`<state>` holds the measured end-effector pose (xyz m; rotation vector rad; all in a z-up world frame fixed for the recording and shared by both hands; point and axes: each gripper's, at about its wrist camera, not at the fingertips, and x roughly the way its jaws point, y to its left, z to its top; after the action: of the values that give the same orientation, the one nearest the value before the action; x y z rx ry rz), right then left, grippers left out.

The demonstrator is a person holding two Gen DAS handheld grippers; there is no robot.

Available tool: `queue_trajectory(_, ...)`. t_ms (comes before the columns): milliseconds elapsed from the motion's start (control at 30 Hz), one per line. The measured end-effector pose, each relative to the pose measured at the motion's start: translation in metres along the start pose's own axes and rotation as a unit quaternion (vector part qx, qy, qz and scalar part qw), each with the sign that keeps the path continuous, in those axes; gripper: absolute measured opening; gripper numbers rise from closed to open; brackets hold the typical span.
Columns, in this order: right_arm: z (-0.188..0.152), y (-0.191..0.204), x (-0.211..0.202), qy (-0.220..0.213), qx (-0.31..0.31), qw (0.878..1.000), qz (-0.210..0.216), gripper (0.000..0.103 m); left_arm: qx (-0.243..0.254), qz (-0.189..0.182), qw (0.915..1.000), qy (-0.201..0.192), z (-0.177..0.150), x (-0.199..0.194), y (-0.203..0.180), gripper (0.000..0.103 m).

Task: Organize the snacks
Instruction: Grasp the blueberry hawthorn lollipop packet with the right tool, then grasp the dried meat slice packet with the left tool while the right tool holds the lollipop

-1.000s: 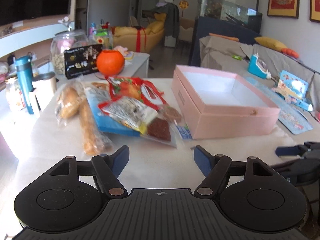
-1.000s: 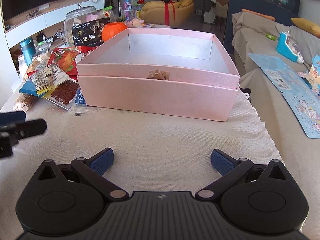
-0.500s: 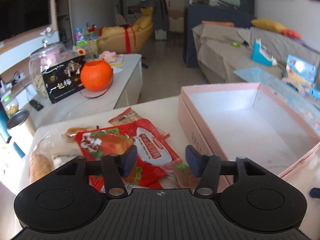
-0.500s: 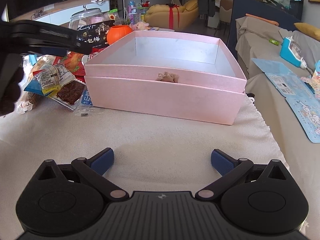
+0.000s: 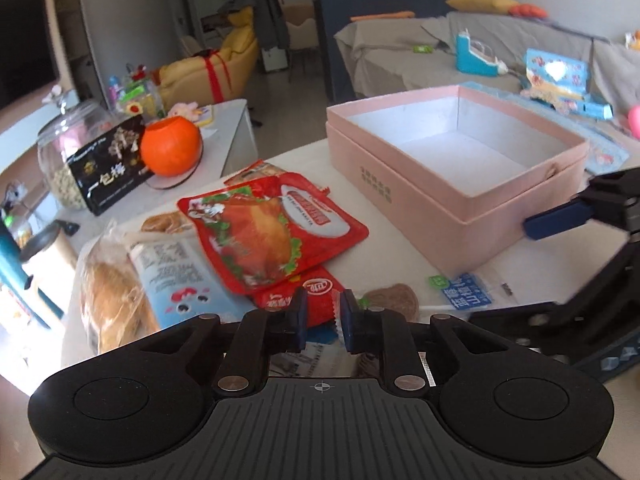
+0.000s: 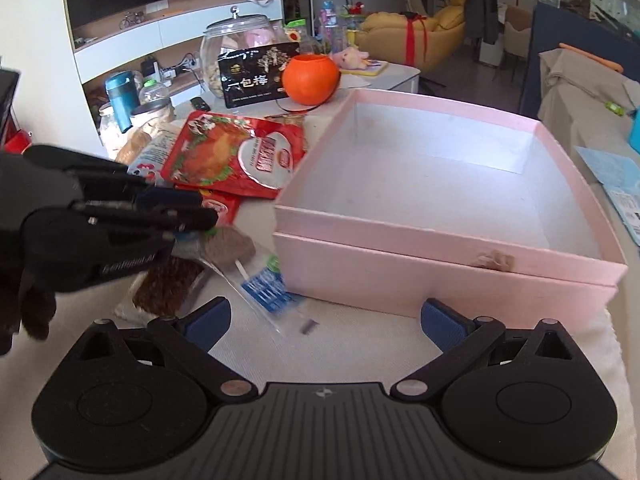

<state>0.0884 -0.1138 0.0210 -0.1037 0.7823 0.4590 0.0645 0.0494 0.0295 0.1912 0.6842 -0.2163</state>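
Living-room clutter behind, cloth-covered table (image 6: 360, 344) up front with a snack pile and a pink box (image 5: 472, 204). Left gripper (image 5: 322, 322) has its jaws pinched onto the near edge of a small red snack packet (image 5: 316, 296), the crinkled seal sitting right between the blue pads (image 5: 301, 316). Just beyond that packet, a larger red chicken pouch (image 5: 264, 232) lies on top of it, overlapping a blue-white snack bag (image 5: 172, 276) and a bread bag (image 5: 108, 300) off to the gripper's left. To its right, close by, a brown round snack in clear wrap (image 5: 394, 300) and a clear wrap with a blue label (image 5: 466, 294) lie flat on the cloth. Pink box sits ahead-right of the left gripper, open-topped, inside white and bare, no snacks in it. Right gripper (image 6: 326, 320) hangs over the cloth just short of the box's near wall, jaws spread wide, nothing between them; the blue-label wrap lies just ahead of its left finger (image 6: 210, 318). From the right wrist view the left gripper reaches in from the left over a dark brown jerky pack (image 6: 172, 284). Orange round thing (image 6: 310, 80), black packet (image 6: 258, 74) and glass jar (image 6: 236, 40) sit on the far low cabinet.
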Motion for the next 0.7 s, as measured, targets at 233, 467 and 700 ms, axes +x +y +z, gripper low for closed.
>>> queue_trajectory(233, 0.032, 0.033, 0.043, 0.018, -0.028, 0.999, 0.034, 0.089, -0.151, 0.001, 0.9874, -0.049, -0.010, -0.056, 0.045, 0.023)
queue_trajectory(467, 0.020, 0.038, 0.015, 0.046, -0.055, 0.995, 0.062, 0.036, -0.165, 0.002, 0.9862, -0.016, -0.032, -0.066, 0.041, 0.024)
queue_trajectory(700, -0.018, 0.000, -0.026, 0.026, -0.032, 0.999, -0.002, 0.036, -0.159, -0.066, 0.9850, -0.002, -0.032, -0.064, 0.006, 0.024)
